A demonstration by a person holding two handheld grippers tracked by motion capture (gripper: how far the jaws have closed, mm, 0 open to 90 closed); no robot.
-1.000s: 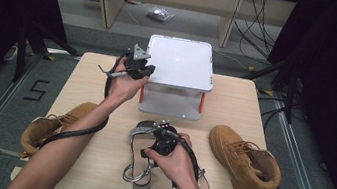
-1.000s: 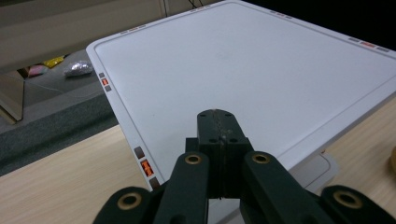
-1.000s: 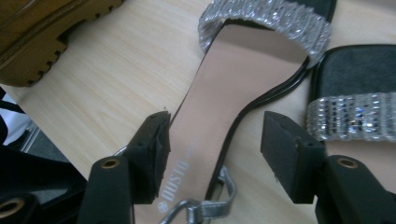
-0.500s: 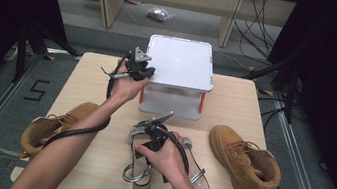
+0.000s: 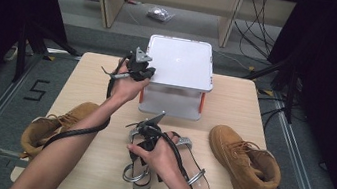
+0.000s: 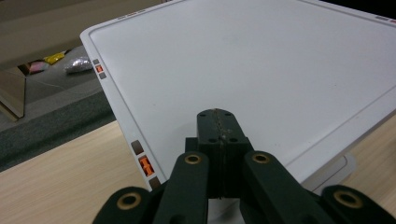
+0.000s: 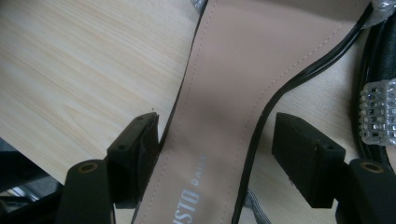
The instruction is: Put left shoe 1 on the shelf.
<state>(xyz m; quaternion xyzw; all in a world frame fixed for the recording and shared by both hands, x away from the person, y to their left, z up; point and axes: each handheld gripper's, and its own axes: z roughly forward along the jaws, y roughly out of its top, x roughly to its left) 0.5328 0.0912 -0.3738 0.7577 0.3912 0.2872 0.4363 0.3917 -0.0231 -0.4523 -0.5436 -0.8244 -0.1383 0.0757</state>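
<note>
A pair of strappy sandals lies on the wooden table [image 5: 235, 109] near its front. My right gripper [image 5: 139, 143] is down over the left sandal [image 5: 136, 175]. In the right gripper view its beige insole [image 7: 243, 70] runs between the jaws of my right gripper [image 7: 219, 156], which have just been opening. The jaws are wide apart and not pressing on the sole. The other sandal [image 5: 193, 171] lies beside my hand. My left gripper [image 5: 145, 73] hovers shut and empty at the left edge of a white box [image 5: 181, 66]. Its lid [image 6: 261, 65] lies under my left gripper [image 6: 217, 126].
A tan boot [image 5: 58, 123] lies at the table's left edge and its mate [image 5: 247, 164] at the right front. The white box stands on orange legs [image 5: 201, 103] at the back middle. A rhinestone strap [image 7: 376, 112] lies right of my right jaw. Cables trail from both grippers.
My right hand has shifted a little left and lower over the left sandal. The left hand stays by the box.
</note>
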